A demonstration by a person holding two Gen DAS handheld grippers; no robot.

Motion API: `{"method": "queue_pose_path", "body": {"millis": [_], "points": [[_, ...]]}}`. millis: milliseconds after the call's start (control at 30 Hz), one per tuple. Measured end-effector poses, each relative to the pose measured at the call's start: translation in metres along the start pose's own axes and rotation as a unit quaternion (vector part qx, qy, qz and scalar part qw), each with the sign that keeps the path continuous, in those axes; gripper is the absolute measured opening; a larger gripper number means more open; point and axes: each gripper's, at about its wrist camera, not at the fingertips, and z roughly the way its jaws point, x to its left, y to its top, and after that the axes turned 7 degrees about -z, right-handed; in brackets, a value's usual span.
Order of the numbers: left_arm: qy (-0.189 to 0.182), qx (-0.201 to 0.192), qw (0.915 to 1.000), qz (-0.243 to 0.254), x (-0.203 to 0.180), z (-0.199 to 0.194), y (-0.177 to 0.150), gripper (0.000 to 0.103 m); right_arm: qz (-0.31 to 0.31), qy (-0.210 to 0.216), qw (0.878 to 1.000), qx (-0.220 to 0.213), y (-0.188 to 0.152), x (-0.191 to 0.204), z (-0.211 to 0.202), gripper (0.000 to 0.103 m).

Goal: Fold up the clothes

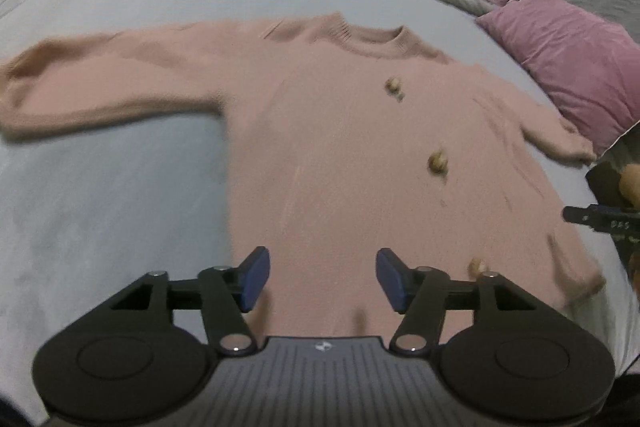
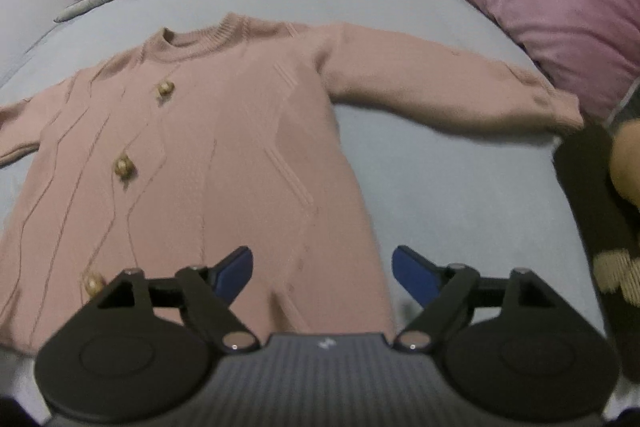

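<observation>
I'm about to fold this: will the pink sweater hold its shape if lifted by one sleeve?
Probably not. The sweater is a soft knit lying limp and flat on the bed, so it would likely drape and sag. Its sleeve looks loose and may stretch. The round buttons might swing or snag.

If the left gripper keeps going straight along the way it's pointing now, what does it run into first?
Most likely the pink sweater: the open left gripper points down at its lower body near the hem, with nothing between the jaws. The grey bed sheet lies beneath. The frame is blurred, so depth is uncertain.
</observation>
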Motion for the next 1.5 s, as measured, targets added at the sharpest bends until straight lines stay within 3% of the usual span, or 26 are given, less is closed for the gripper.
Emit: {"method": "queue_pose_path", "body": {"millis": [400, 600, 733, 933, 1500], "points": [[-0.007, -0.028, 0.9980, 0.056, -0.045, 0.058, 0.029, 0.082, -0.018, 0.003, 0.999, -0.046, 0.043, 0.045, 0.044, 0.095], [-0.008, -0.082, 0.9925, 0.090, -0.048, 0.086, 0.021, 0.086, -0.023, 0.005, 0.998, -0.062, 0.050, 0.058, 0.072, 0.097], [0.014, -0.079, 0.9896, 0.119, -0.040, 0.107, 0.011, 0.088, -0.030, 0.004, 0.998, -0.063, 0.048, 0.060, 0.094, 0.099], [0.007, -0.105, 0.9842, 0.142, -0.035, 0.108, 0.000, 0.092, -0.042, 0.025, 0.995, -0.082, 0.034, 0.051, 0.106, 0.103], [-0.010, -0.063, 0.9812, 0.182, -0.027, 0.077, -0.033, 0.093, -0.079, 0.058, 0.994, -0.045, -0.006, 0.016, 0.069, 0.103]]}}
